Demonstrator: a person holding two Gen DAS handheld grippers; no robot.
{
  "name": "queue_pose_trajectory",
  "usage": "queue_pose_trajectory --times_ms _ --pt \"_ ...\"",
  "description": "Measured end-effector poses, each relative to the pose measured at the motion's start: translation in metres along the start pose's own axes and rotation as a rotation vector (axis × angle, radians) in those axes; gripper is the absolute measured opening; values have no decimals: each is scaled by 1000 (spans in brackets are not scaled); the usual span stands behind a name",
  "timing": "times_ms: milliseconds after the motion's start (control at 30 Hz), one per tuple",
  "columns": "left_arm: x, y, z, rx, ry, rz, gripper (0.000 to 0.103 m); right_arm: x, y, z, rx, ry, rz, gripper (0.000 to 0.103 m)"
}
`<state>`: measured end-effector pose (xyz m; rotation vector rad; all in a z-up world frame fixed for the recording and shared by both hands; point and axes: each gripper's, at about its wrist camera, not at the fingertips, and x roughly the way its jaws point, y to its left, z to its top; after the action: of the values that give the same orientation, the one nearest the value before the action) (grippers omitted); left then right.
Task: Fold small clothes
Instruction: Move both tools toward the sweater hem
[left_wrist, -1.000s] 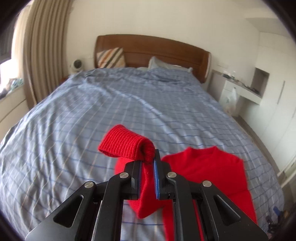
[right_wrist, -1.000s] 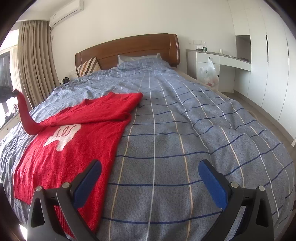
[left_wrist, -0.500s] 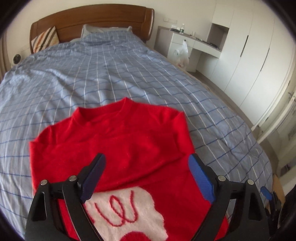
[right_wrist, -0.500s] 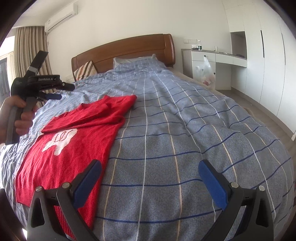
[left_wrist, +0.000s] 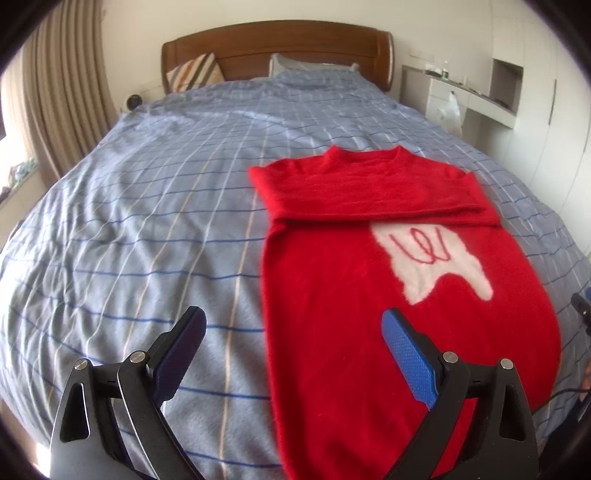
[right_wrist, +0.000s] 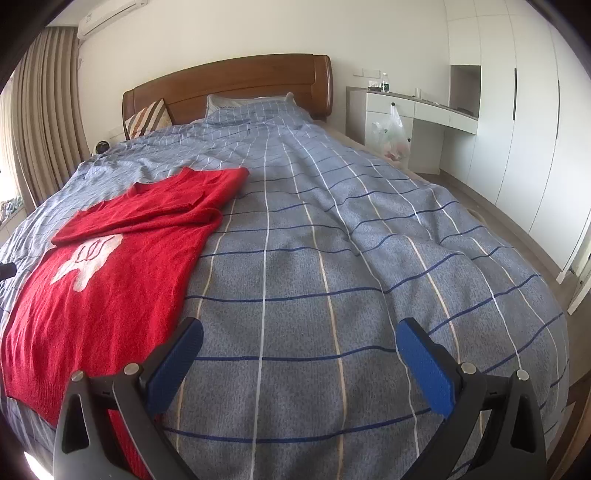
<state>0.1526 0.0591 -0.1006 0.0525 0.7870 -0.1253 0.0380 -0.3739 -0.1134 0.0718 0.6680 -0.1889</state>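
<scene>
Both pairs of tongs stand wide apart and hold nothing. The left tongs (left_wrist: 293, 341) hover with their two blue-padded fingers (left_wrist: 408, 356) spread, black arms splaying out below them toward the handle, the pads tipped slightly inward at the top. The right tongs (right_wrist: 299, 350) sit in much the same pose, fingers (right_wrist: 424, 363) parted to full spread, nothing touching either pad. Both point forward and a little downward, held level with neither side dipping. At the far right edge of the left wrist view a dark bit of the other tool shows, too little to make out.
</scene>
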Motion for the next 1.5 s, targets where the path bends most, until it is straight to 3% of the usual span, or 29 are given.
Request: queue_pose_trajectory --times_ms 233,1100,1300,1500 --pt "8 33 -31 -144 29 33 97 -2 7 -5 -47 1 -50 103" --pt "17 26 -51 -144 91 76 97 -1 7 -3 -59 2 -77 103" --pt "6 16 -42 -98 64 142 97 -21 5 2 -46 -101 -60 103" --pt "0 7 -37 -64 51 186 98 -24 15 3 -77 -120 -53 103"
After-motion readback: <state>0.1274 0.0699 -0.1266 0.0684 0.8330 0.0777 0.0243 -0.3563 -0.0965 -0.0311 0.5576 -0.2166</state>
